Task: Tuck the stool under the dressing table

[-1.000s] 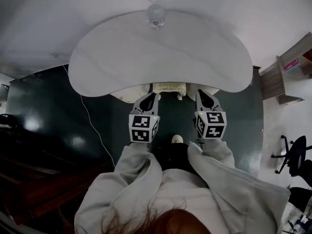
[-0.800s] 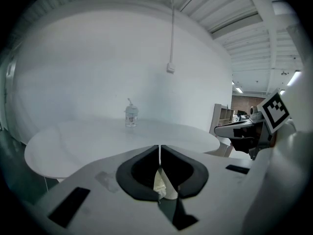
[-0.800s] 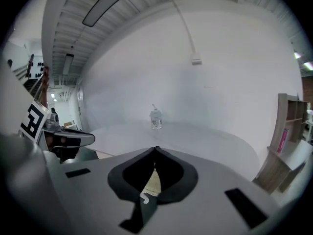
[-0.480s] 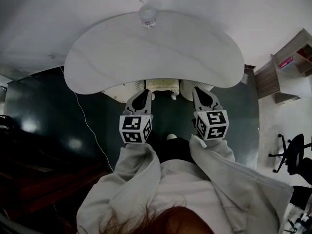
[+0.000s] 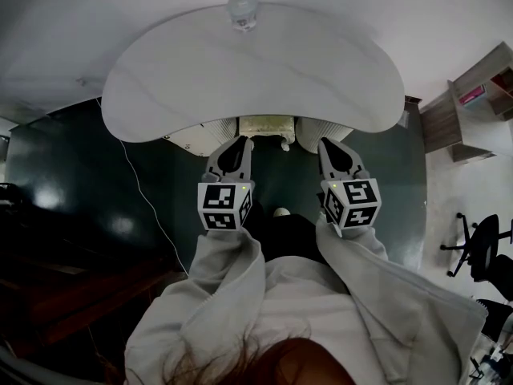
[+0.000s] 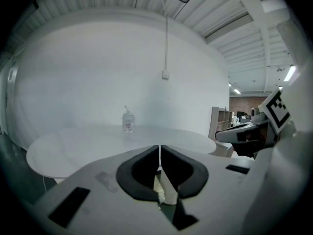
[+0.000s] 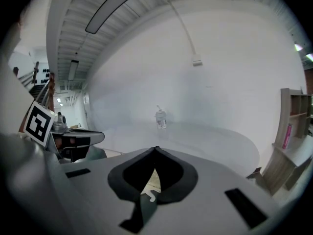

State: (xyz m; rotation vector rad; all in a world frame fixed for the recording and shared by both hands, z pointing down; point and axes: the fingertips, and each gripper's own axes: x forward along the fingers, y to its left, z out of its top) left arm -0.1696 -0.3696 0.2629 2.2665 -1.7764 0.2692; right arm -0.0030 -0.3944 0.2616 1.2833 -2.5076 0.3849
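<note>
The white kidney-shaped dressing table (image 5: 200,70) fills the upper head view. The cream-cushioned stool (image 5: 264,125) shows just under its front edge, between the table's two ribbed pedestals, mostly covered by the top. My left gripper (image 5: 240,141) is shut and empty, just short of the stool's left side. My right gripper (image 5: 330,144) is shut and empty at the stool's right. In the left gripper view the shut jaws (image 6: 159,147) point over the tabletop, and a strip of the stool (image 6: 164,190) shows below them. The right gripper (image 7: 155,148) looks the same way.
A small clear bottle (image 5: 242,10) stands at the table's far edge by the white wall. A thin white cable (image 5: 148,207) runs across the dark green floor on the left. A wooden shelf unit (image 5: 473,103) and a black office chair (image 5: 481,247) stand at the right.
Both grippers have risen a little and drawn slightly back toward me. The stool stays under the table's front edge. Both jaws remain shut.
</note>
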